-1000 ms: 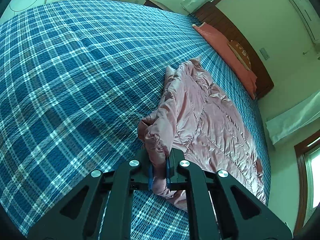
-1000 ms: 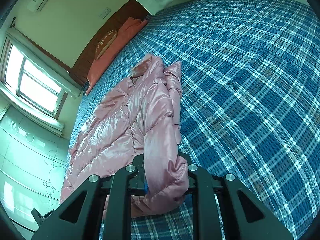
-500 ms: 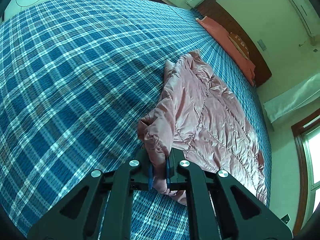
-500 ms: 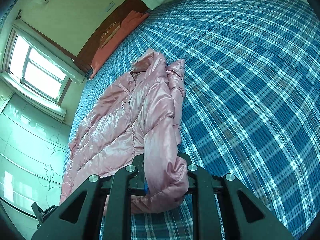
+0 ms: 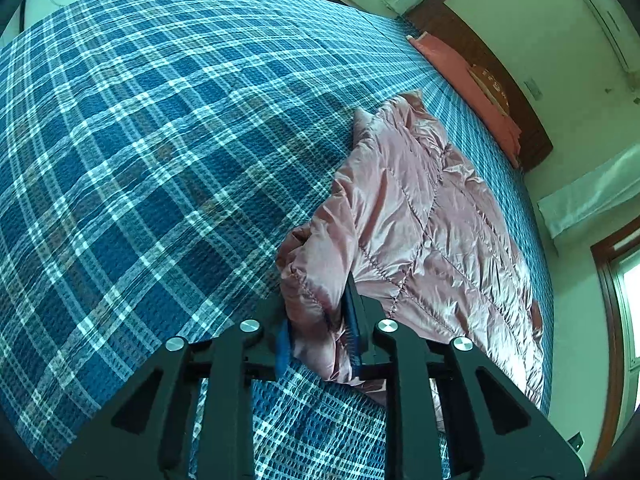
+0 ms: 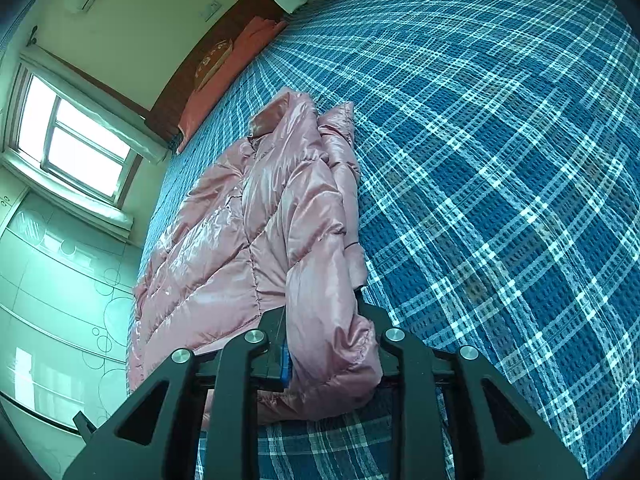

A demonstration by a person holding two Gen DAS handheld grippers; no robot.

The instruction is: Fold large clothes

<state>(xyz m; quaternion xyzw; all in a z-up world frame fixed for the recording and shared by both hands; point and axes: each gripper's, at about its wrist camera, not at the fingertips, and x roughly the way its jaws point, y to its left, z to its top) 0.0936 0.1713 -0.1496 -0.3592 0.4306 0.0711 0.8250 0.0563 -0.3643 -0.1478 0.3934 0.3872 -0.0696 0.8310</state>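
Fingers of the left gripper (image 5: 320, 332), black with blue pads, rise from the bottom centre of the left wrist view and are clamped on a bunched cuff or edge of a pink quilted puffer jacket (image 5: 420, 220); the fabric fills the gap between the pads and bulges above them. From that pinch a sleeve runs up toward the middle of the frame, and the rest of the jacket spreads to the right and lower right, lying on a blue-and-white plaid bedspread (image 5: 160, 152) that covers most of the left and centre of the view. Along the upper right edge of the bed lies a salmon-pink pillow (image 5: 460, 64) against a dark wooden headboard (image 5: 492, 68), with a pale wall behind and a wall-mounted air conditioner (image 5: 604, 12) at the far upper right. In the right wrist view, the right gripper (image 6: 332, 348) sits at bottom centre and is likewise closed on the jacket (image 6: 248, 220): a thick, puffy fold of the pink fabric is squeezed between its two fingers and hangs over the right one. The jacket stretches away from the grip toward the upper left of centre, its stand-up collar at the far end, shiny panels spreading to the left. The plaid bedspread (image 6: 500, 160) fills the right half of the frame. A bright window (image 6: 76, 140) sits at the left edge, patterned pale wardrobe doors (image 6: 52, 300) below it, and the pillow (image 6: 224, 80) and headboard (image 6: 208, 56) at the upper left.
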